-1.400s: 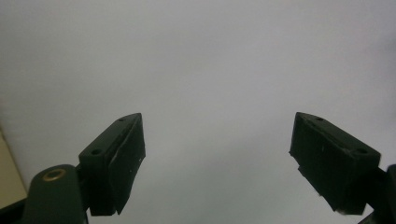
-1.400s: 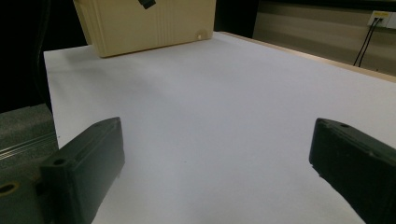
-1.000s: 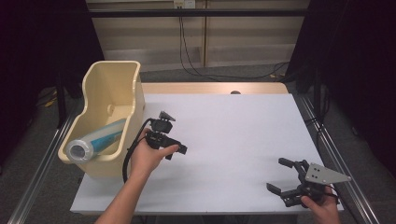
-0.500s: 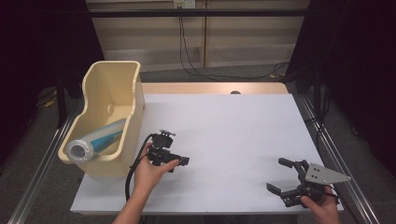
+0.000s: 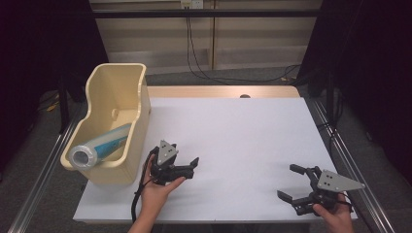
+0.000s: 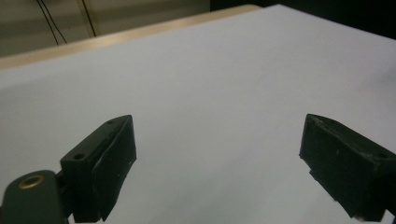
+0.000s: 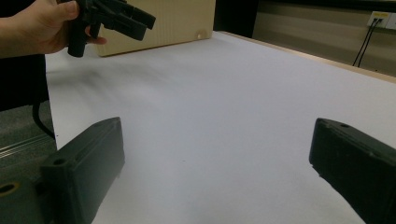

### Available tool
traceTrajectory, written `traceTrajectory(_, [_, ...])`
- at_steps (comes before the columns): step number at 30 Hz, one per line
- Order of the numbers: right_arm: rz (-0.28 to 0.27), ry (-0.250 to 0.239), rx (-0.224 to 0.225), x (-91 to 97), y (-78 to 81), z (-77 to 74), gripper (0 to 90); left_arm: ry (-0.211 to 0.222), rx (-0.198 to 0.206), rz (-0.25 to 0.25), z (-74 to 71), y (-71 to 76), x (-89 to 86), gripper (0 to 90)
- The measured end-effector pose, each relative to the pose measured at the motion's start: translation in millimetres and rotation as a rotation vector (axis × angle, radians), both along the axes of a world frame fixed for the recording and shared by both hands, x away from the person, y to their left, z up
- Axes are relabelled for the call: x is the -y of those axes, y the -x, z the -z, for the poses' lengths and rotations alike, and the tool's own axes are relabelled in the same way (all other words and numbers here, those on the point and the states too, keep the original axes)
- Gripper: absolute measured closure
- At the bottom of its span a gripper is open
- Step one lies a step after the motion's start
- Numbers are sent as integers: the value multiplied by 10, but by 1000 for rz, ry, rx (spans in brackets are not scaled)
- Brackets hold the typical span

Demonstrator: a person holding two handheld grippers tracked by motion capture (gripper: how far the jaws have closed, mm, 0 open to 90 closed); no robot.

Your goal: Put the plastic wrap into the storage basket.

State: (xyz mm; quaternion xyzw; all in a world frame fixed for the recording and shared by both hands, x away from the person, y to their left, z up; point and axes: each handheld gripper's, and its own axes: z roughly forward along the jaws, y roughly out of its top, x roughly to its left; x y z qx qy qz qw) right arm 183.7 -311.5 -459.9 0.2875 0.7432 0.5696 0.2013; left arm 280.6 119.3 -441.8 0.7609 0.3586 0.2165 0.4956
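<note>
A cream plastic bin (image 5: 116,87) stands at the table's left edge, and a blue and white tube (image 5: 102,145) lies slanted inside it. Just right of the bin's near corner, a hand holds my left gripper (image 5: 193,167) low over the white tabletop (image 5: 243,131), pointing right. Its jaws have just been opening and stand wide apart with nothing between them (image 6: 224,163). My right gripper (image 5: 287,181) rests at the near right corner, open and empty (image 7: 219,168), pointing left. In the right gripper view, the left gripper (image 7: 145,25) shows in front of the bin (image 7: 177,23).
A wooden strip (image 5: 218,92) runs along the table's far edge. Metal rails (image 5: 43,174) flank both sides of the table. Cables (image 5: 194,53) hang down the wall behind it. Dark curtains stand to the left and right.
The left hand has drawn its gripper away from the bin's side, toward the near edge and lower over the table, and its jaws stand wider. The right gripper has stayed put.
</note>
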Motion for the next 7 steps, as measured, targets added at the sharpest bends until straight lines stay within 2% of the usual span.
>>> traceTrajectory(4, [4, -1, 0, 5, -1, 7, 30, 12, -26, -4, 51, -19, -5, 79])
traceTrajectory(7, [5, -1, 1, 8, 0, 6, 30, 17, -18, -11, 56, -16, -10, 77])
